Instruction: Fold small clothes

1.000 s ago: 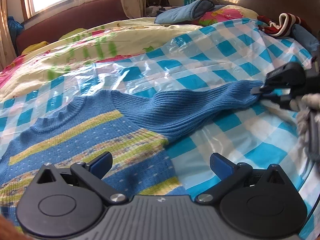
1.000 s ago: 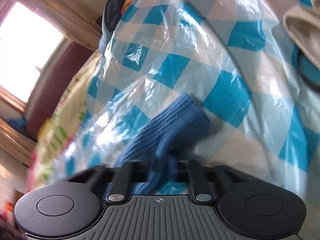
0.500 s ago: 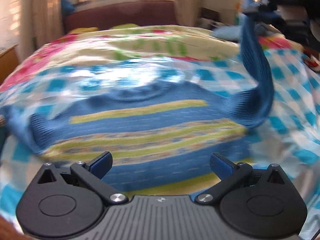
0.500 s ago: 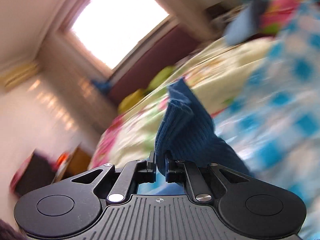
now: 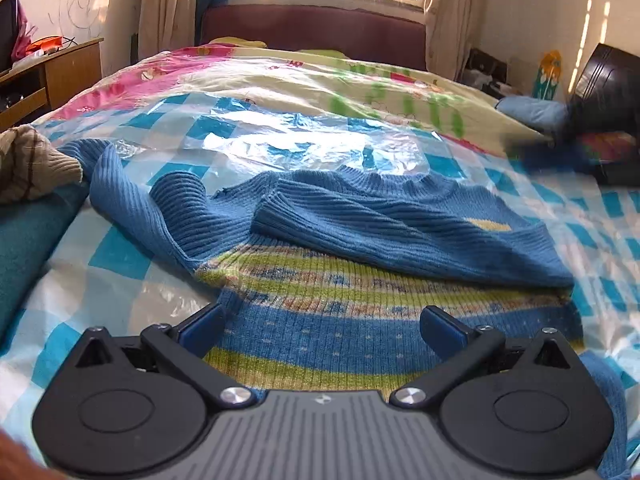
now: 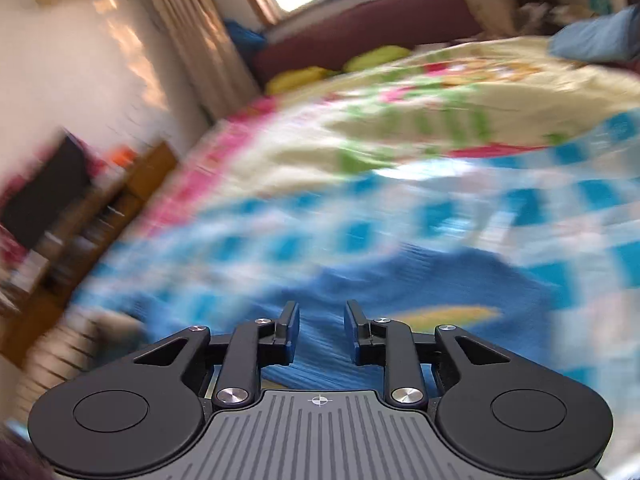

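The blue striped sweater lies flat on the checkered plastic sheet covering the bed, one sleeve folded across its chest. The left gripper hovers spread wide over the hem; the right gripper is parted, empty, above the sweater.

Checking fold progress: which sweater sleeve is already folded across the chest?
The sleeve lying diagonally over the sweater; the other sleeve stretches outward toward the beige garment.

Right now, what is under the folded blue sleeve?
The sleeve lies across the striped sweater, hiding its chest. Below it, green and blue stripes show. The checkered plastic sheet lies under everything.
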`<state>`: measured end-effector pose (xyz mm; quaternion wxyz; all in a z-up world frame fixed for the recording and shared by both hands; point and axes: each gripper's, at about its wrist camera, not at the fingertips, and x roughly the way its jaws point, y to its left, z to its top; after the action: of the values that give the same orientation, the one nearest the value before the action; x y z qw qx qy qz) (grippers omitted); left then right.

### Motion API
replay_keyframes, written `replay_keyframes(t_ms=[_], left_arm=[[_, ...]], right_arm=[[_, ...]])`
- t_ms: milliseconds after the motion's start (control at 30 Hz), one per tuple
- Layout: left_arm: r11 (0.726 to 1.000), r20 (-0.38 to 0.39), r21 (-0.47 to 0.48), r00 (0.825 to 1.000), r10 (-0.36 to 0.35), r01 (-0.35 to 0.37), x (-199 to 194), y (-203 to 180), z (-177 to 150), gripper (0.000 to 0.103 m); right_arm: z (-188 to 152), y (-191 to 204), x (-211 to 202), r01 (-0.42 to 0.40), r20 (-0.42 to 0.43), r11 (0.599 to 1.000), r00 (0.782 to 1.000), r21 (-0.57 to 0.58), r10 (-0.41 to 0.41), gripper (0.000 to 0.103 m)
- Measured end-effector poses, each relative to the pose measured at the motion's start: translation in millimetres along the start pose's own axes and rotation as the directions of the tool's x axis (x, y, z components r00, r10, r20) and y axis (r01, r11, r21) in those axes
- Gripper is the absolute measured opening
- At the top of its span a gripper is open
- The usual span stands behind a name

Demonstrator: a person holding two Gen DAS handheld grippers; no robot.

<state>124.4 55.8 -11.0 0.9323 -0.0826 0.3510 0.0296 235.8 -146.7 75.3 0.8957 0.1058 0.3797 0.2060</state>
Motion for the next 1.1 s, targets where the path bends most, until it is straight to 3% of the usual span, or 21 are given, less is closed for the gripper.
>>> replay_keyframes(t_ms=[100, 233, 300, 367, 600, 700, 833, 967, 1100], left_arm=[[1.0, 0.001, -0.006, 1.0, 0.001, -0.001, 0.1, 1.1, -0.3, 0.103], [1.0, -0.009, -0.006, 1.0, 0.011, -0.011, 4.8, 0.3, -1.5, 0.103], [1.0, -0.02, -0.001, 1.0, 0.022, -0.022, 8.2, -0.8, -2.8, 0.103], [1.0, -0.032, 0.001, 0.999, 0.031, -0.031, 11.5, -0.8, -3.9, 0.103], [0.999, -0.038, -0.009, 0.999, 0.039, -0.039, 12.9, 3.2, -4.8, 0.103], [0.999, -0.03, -0.019, 0.999, 0.039, -0.04, 10.5, 6.1, -3.1, 0.103], [0.998, -0.015, -0.033, 0.998, 0.059, -0.06, 5.3, 14.6, 0.9, 0.103], [0.996, 0.013, -0.056, 0.998, 0.067, -0.066, -5.0, 27.2, 5.2, 0.103], [0.996, 0.028, -0.058, 0.997, 0.076, -0.074, -8.4, 32.7, 6.6, 0.103]], right_arm=[[-24.7, -27.4, 0.0, 0.15, -0.036, 0.988, 0.988, -0.03, -0.151, 0.026], [-45.1, -65.9, -4.8, 0.202, -0.051, 0.978, 0.979, 0.054, -0.199, 0.026], [-53.3, -75.7, 4.0, 0.219, -0.103, 0.974, 0.972, 0.054, -0.213, 0.026], [-60.1, -76.9, 9.3, 0.221, -0.126, 0.974, 0.969, 0.045, -0.214, 0.026], [-46.3, -60.8, 4.5, 0.3, -0.075, 0.952, 0.95, -0.056, -0.303, 0.026], [-37.5, -35.6, 7.1, 0.24, -0.046, 0.962, 0.968, -0.131, -0.248, 0.026], [-30.5, 12.0, 34.4, 0.08, -0.075, 0.966, 0.992, -0.247, -0.102, 0.026], [-31.2, 55.6, 69.7, -0.051, -0.145, 0.926, 0.989, -0.374, -0.004, 0.025], [-29.8, 82.0, 104.2, -0.108, -0.201, 0.895, 0.979, -0.433, 0.021, 0.026]])
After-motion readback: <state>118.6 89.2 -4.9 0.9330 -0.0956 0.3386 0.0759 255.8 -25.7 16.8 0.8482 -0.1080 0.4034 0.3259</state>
